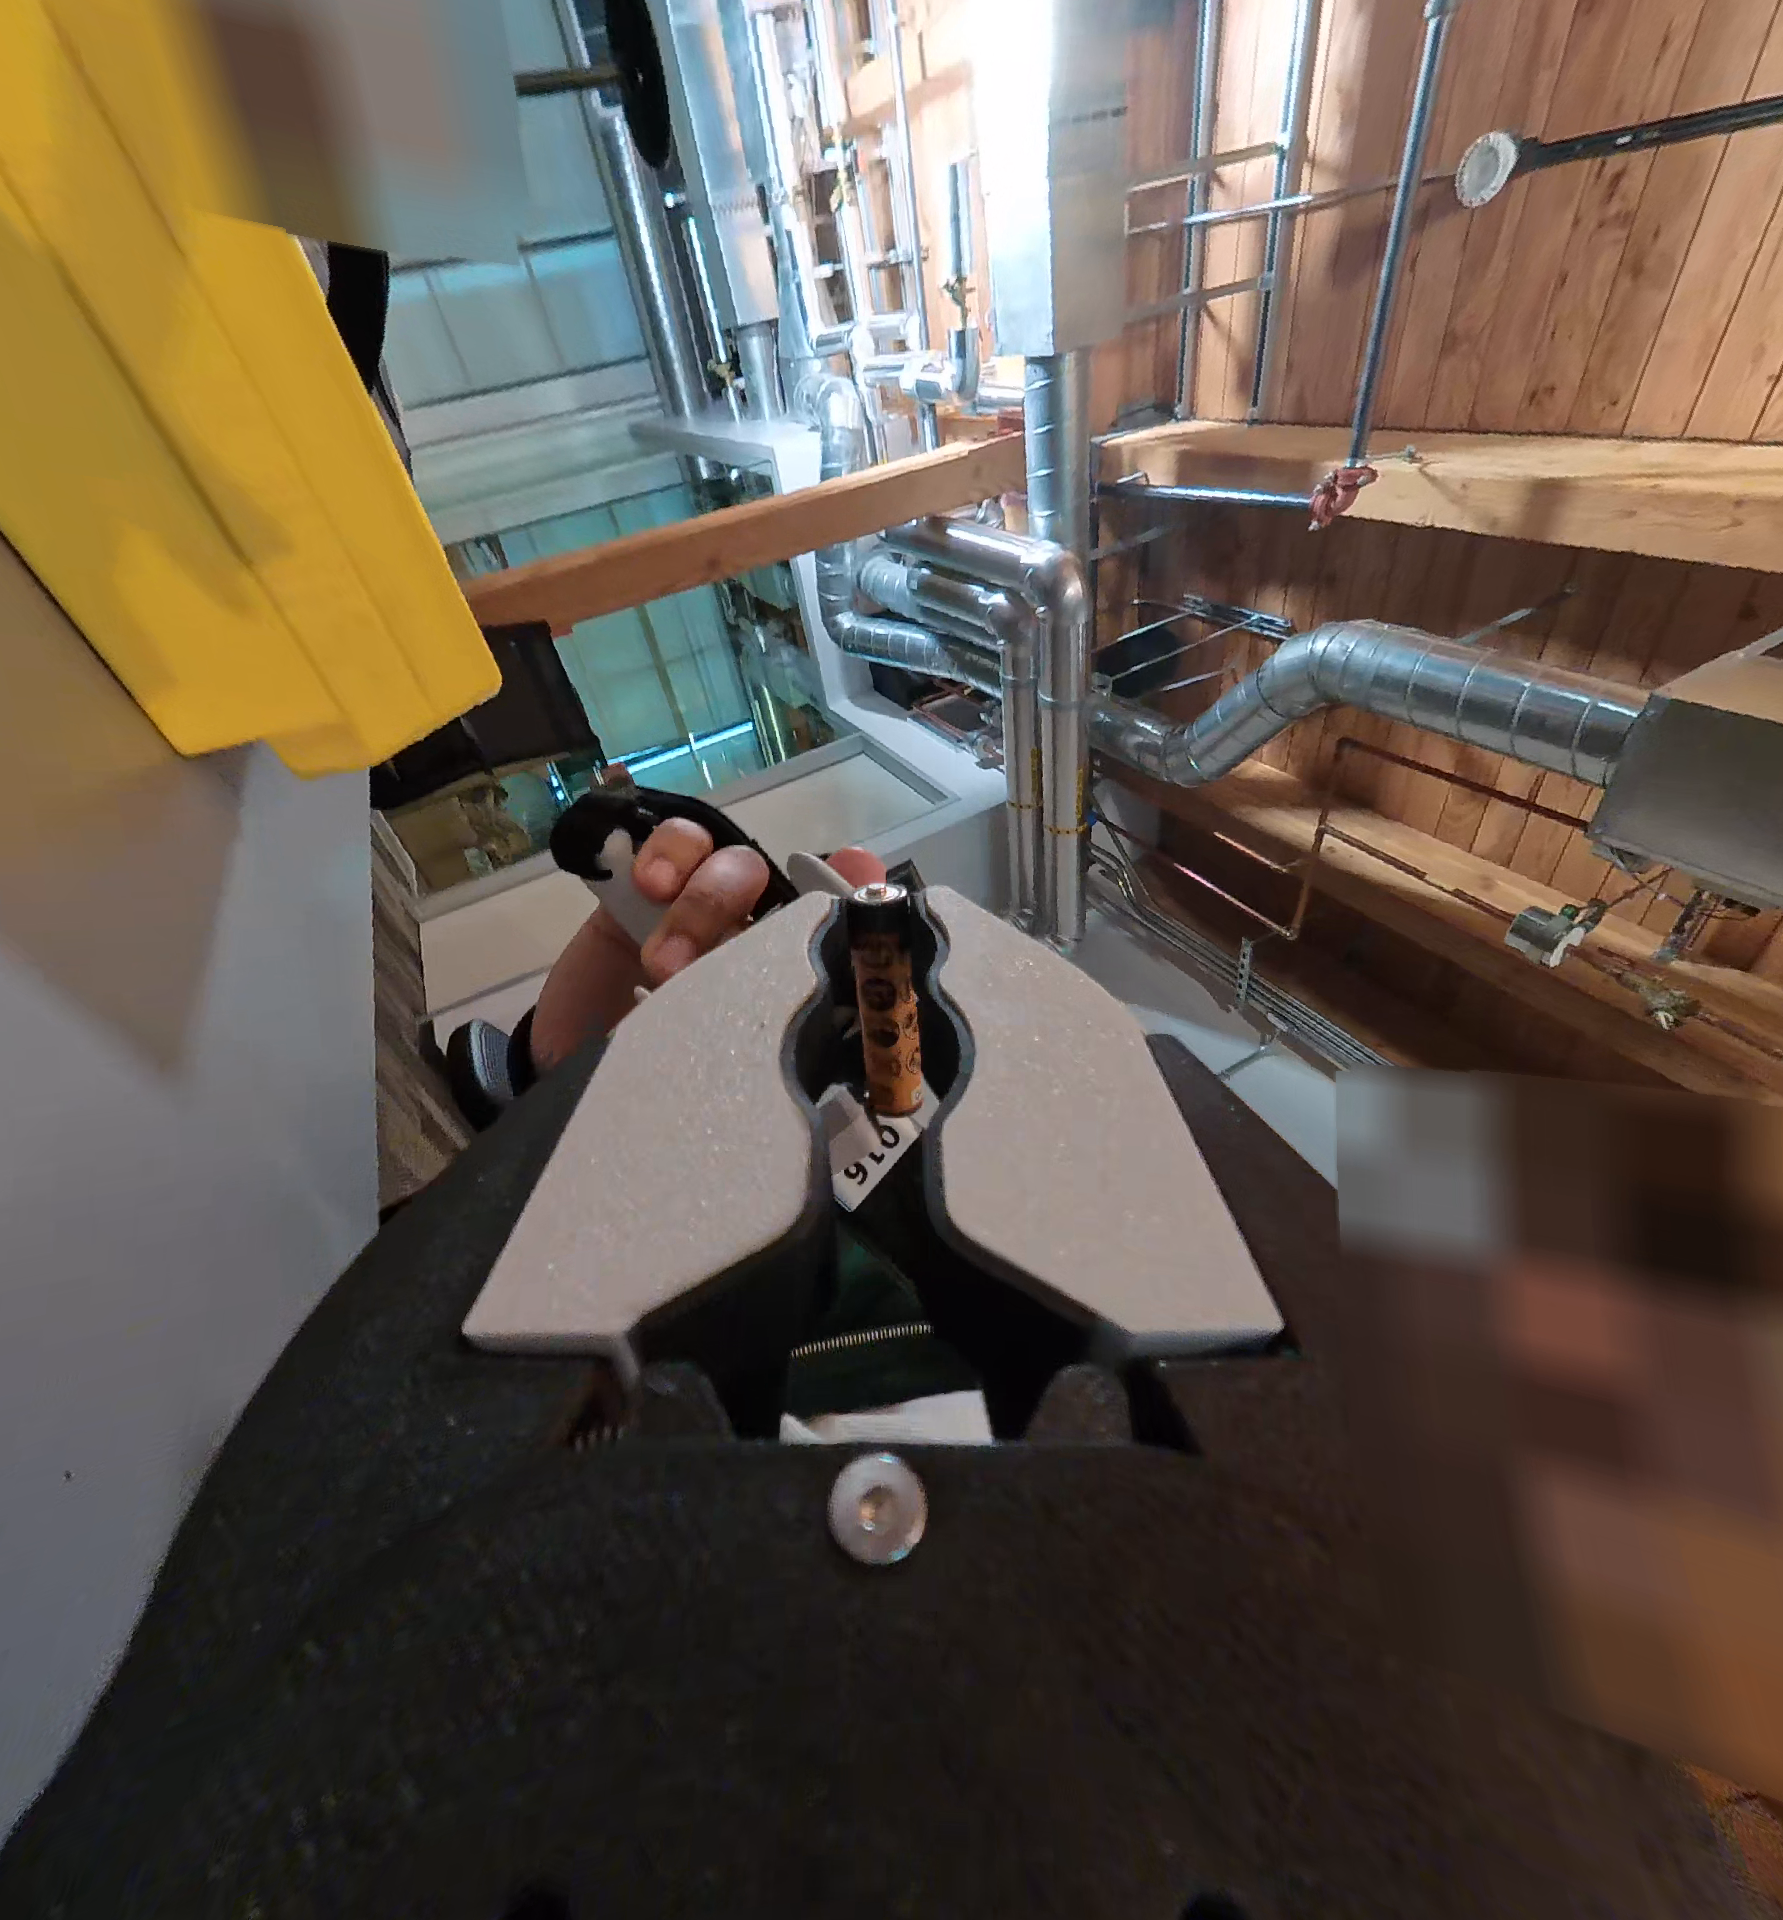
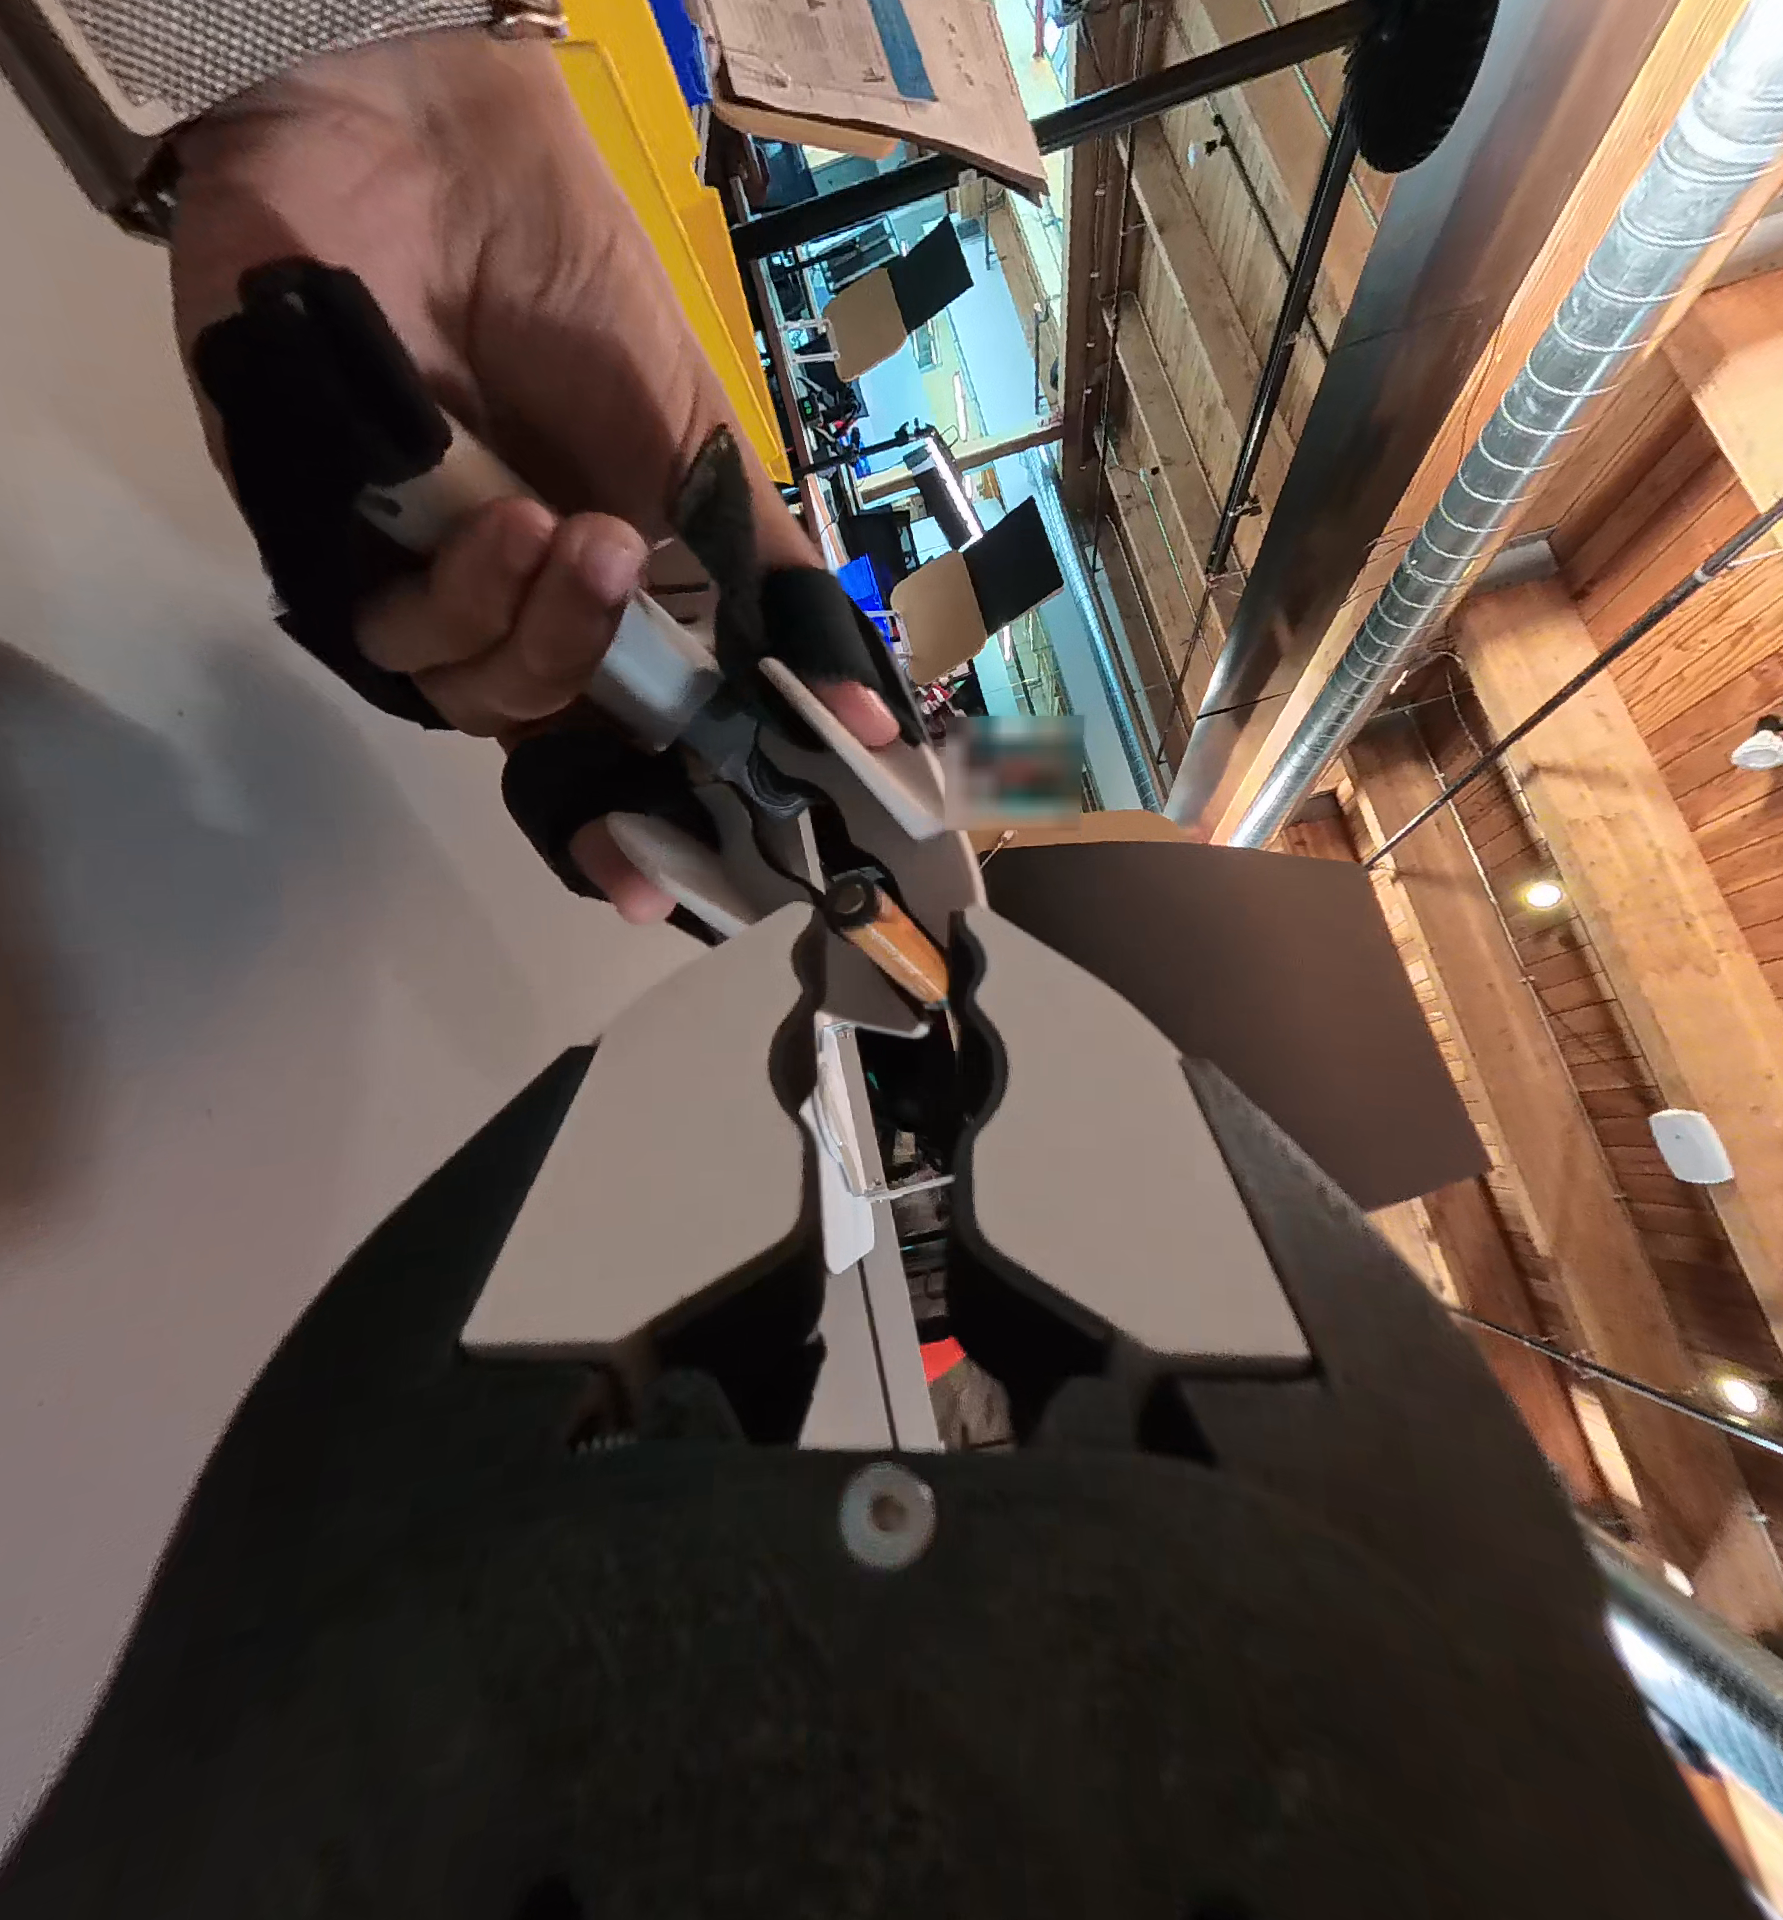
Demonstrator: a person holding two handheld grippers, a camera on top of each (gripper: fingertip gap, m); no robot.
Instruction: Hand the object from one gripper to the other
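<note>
Gripping slim cylindrical battery [image 1: 887, 1013], scalloped pads [image 1: 731, 1122].

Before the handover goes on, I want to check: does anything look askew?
The battery lies slanted across the open gap of the right hand-held gripper, not along its fingers. The left hand-held gripper holds it lengthwise.

The right tool [image 2: 882, 971] has its grey jaws drawn close around an orange-and-black battery [image 2: 892, 945], which lies tilted between their tips. Just beyond, a hand [image 2: 513, 436] grips the left tool [image 2: 845, 821], whose fingertips meet the battery's dark end.
</note>
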